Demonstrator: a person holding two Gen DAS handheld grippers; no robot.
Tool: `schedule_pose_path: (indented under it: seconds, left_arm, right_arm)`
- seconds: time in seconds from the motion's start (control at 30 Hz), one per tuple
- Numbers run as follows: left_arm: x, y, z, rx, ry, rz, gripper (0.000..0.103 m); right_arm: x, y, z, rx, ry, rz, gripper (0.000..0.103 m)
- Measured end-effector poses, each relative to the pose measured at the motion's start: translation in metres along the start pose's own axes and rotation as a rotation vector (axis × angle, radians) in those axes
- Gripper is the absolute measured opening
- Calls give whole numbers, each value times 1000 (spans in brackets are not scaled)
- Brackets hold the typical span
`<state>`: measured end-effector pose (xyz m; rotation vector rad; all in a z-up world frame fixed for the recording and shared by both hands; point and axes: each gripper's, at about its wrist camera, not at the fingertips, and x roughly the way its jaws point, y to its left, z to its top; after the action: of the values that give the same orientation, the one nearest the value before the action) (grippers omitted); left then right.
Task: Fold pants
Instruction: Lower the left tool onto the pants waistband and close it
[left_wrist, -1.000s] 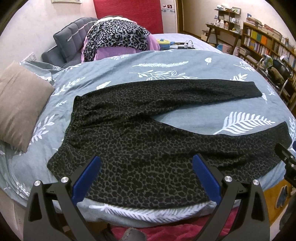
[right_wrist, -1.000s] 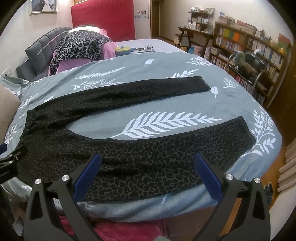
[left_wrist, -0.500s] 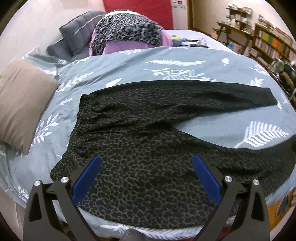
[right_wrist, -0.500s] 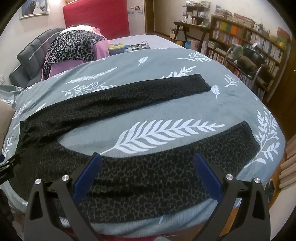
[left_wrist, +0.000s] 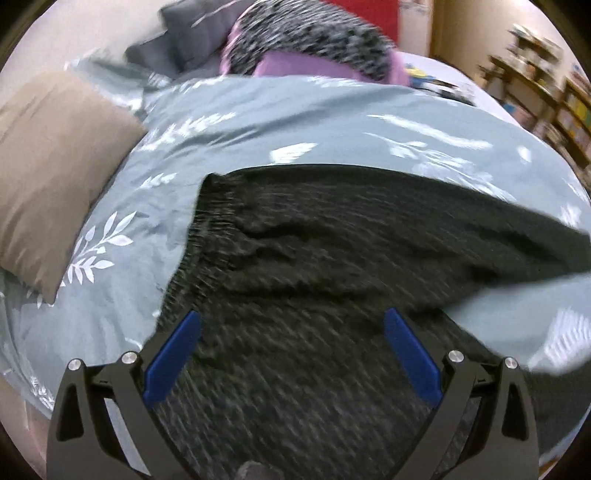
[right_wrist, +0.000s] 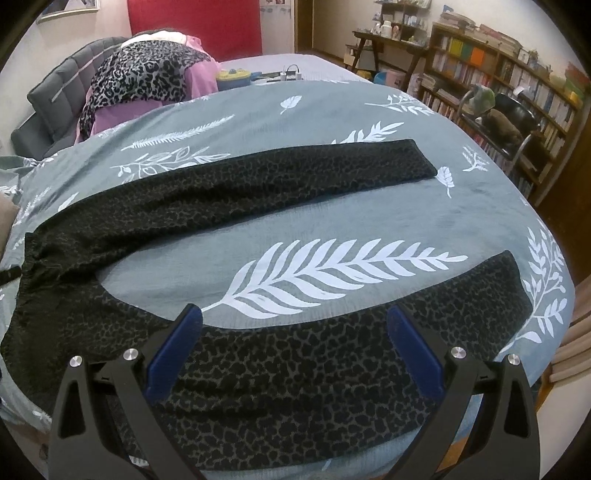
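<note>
Dark leopard-print pants (right_wrist: 258, 192) lie flat on a grey leaf-print duvet (right_wrist: 332, 110), waistband to the left, two legs spread toward the right. In the blurred left wrist view the hip part of the pants (left_wrist: 314, 258) fills the middle, with the gathered waistband (left_wrist: 207, 229) at left. My left gripper (left_wrist: 291, 332) hovers open over the near hip area, nothing between its blue pads. My right gripper (right_wrist: 295, 328) is open just above the near leg (right_wrist: 314, 369), whose cuff (right_wrist: 513, 280) ends near the bed's right edge.
A tan pillow (left_wrist: 48, 166) lies at the left of the bed. A leopard and pink clothes pile (right_wrist: 147, 81) sits by the grey headboard (right_wrist: 55, 96). Bookshelves (right_wrist: 498, 85) and a chair (right_wrist: 498, 118) stand to the right, past the bed edge.
Both grippers have moved forward and lower toward the pants; the left one shifted toward the waistband and its view is now motion-blurred. Both stay open.
</note>
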<state>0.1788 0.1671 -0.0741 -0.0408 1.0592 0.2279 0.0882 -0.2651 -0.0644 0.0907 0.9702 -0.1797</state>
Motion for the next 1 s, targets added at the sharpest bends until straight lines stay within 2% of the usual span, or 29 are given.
schedule_pose_path:
  seconds: [0.13,0.3,0.67,0.77,0.8,0.9,1.0]
  left_arm:
    - [25,33,33,-78,-10,20,98]
    - [51,45,67,-50,-50,52,98]
    - [140,77,115,-106,46,-3,98]
    - [154,78,121,-93,53,-57,87]
    - [159,78,123,-87,64,-68,86]
    - [168,81,126,-81,72,-88,80]
    - [172,86,127,-70,69,-98,69]
  right_arm:
    - [14,1,0,4,31,3,101]
    - [33,4,4,-1,70,4,101]
    - [58,20,23,-29,93,26,101]
    - [62,24,30,-27,81,28,101]
    - [63,25,32,-22,77,31,101]
    - [71,28,43,-9,65,49,101]
    - [86,35,54,-14,67,62,101]
